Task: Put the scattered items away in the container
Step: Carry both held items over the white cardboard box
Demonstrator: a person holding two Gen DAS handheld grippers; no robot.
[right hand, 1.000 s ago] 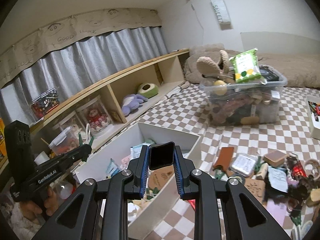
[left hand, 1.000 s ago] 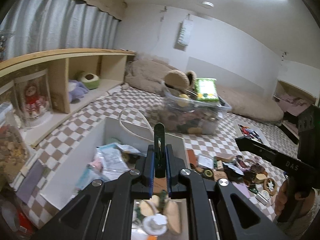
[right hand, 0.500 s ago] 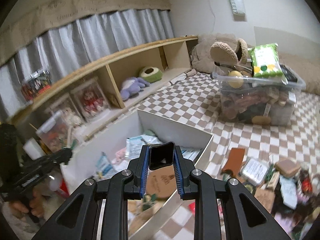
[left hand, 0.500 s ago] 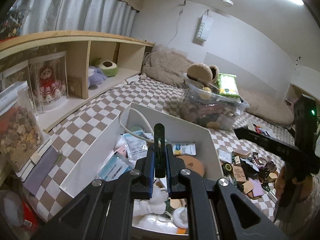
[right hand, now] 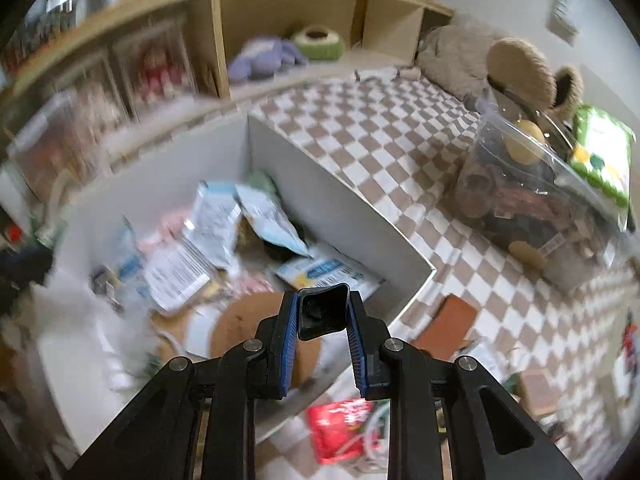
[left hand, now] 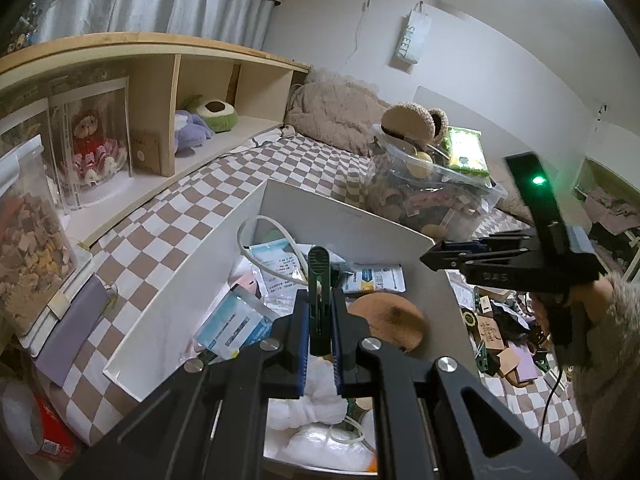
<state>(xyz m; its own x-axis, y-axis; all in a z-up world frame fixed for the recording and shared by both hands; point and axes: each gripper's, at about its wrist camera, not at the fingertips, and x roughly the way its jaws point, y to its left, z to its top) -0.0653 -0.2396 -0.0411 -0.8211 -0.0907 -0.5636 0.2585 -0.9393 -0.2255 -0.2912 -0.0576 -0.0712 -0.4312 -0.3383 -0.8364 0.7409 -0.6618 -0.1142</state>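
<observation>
Jaws of the left gripper [left hand: 320,322] clenched on a slim dark green clip-like piece [left hand: 319,276], which stands upright between the blue pads [left hand: 303,336]; jaws of the right gripper [right hand: 323,316] clamped on a small black open-ended box-like piece [right hand: 322,310]; what either piece is, cannot tell. Both grippers held over the white open container [left hand: 340,212] on the checkered bedcover [left hand: 224,200]; container holds packets [left hand: 230,326], papers, a round cork-brown disc [left hand: 386,322] and white tubing [left hand: 256,226]. Right of the container, scattered small items [left hand: 496,328] lie on the cover; beyond its far wall, a clear plastic bin [left hand: 436,204] heaped full; left side, a wooden shelf [left hand: 160,46] with plush toys [left hand: 192,130]. Right wrist view is blurred.
</observation>
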